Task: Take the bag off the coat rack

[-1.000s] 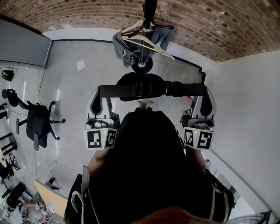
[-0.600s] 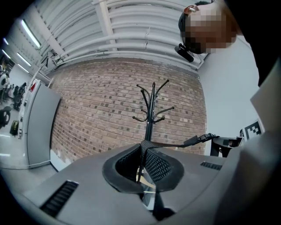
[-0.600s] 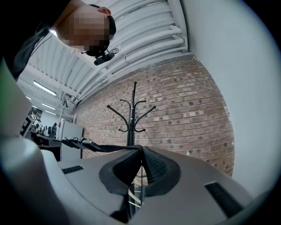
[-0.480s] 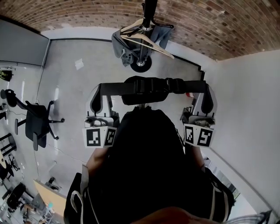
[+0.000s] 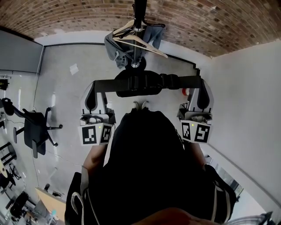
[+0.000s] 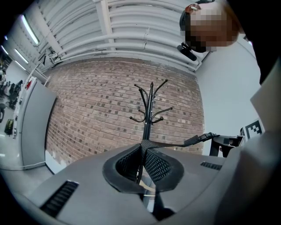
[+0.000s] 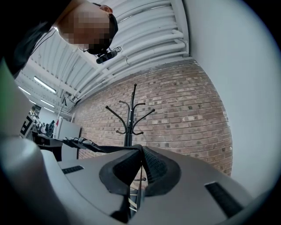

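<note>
My left gripper [image 5: 93, 90] is clamping its fingers shut on one end of the black strap [image 5: 107, 85], and my right gripper [image 5: 203, 88] is clamping shut on the other end. The head view is showing what neither gripper view does: the strap is stretching level between my hands, and the bag [image 5: 140, 88] is hanging from its middle, between my shoes [image 5: 140, 105] and the base of the rack [image 5: 139, 13] at 12 o'clock. Only there are a gray garment [image 5: 113, 46] and a hanger [image 5: 151, 47] showing on the rack. The gripper views are giving the pinch up close: in the left one the strap is running out of the closed pads toward 3 o'clock, in the right one toward 9 o'clock. Both are showing the rack's hooks [image 6: 151, 94] at 12 o'clock against the brick wall [image 6: 88, 110].
</note>
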